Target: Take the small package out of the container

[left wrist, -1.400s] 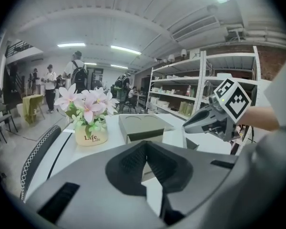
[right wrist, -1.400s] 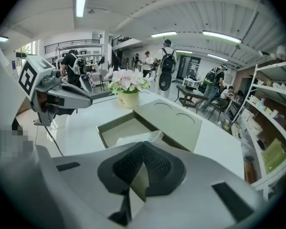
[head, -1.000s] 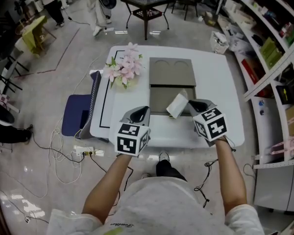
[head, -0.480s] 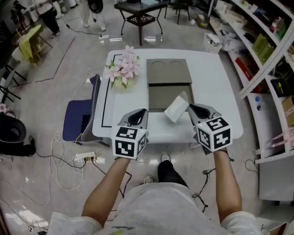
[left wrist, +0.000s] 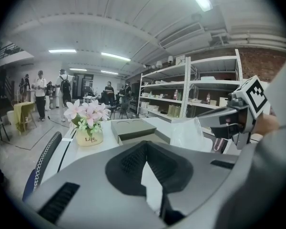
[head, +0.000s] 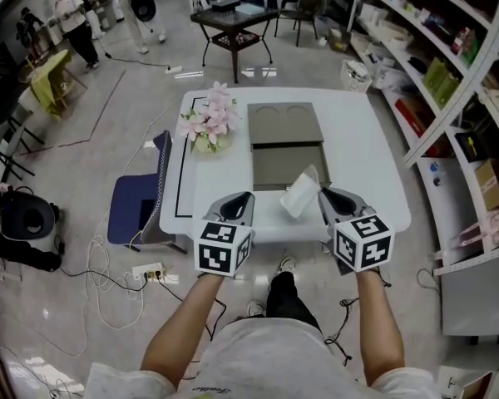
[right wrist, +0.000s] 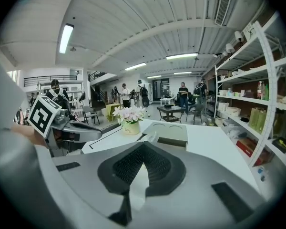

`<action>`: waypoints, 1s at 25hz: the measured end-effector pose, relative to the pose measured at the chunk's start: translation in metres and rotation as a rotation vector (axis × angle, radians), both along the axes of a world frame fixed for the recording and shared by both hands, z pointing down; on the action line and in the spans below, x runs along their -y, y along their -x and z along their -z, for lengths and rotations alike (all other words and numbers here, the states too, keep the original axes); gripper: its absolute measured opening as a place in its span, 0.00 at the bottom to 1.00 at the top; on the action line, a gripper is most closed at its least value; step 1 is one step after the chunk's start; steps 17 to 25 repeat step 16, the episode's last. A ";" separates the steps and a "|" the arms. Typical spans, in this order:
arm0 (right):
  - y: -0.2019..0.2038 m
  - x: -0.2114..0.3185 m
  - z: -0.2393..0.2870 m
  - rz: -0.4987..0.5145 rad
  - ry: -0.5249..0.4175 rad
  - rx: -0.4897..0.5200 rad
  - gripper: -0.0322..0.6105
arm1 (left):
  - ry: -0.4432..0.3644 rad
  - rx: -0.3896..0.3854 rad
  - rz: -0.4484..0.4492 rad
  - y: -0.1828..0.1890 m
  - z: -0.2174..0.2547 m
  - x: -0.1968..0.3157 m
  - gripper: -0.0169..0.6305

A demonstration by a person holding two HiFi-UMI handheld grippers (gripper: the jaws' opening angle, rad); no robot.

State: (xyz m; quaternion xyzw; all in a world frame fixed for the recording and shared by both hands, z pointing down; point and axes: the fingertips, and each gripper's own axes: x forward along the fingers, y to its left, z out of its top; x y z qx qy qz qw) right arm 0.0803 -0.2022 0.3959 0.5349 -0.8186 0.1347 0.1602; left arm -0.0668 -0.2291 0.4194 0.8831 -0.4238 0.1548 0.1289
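Nearest in, the right gripper [head: 323, 193] is clamped on one edge of the small package [head: 299, 193], which sticks out from its tips toward the person's left on a slant above the near strip of the table [head: 362, 144]. The left gripper [head: 246, 198] sits level with it, jaws together on nothing, a clear gap from the package. Just beyond lies the open container [head: 288, 169], so the package looks clear of it.
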 end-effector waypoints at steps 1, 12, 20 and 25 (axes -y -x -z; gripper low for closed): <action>0.000 -0.001 0.000 -0.003 -0.003 0.004 0.06 | -0.003 -0.001 -0.002 0.000 0.001 0.000 0.03; -0.002 -0.011 0.004 -0.034 -0.024 0.016 0.06 | -0.014 0.003 -0.029 -0.008 0.004 -0.006 0.03; -0.003 -0.011 0.004 -0.037 -0.027 0.016 0.06 | -0.012 0.002 -0.033 -0.009 0.002 -0.007 0.03; -0.003 -0.011 0.004 -0.037 -0.027 0.016 0.06 | -0.012 0.002 -0.033 -0.009 0.002 -0.007 0.03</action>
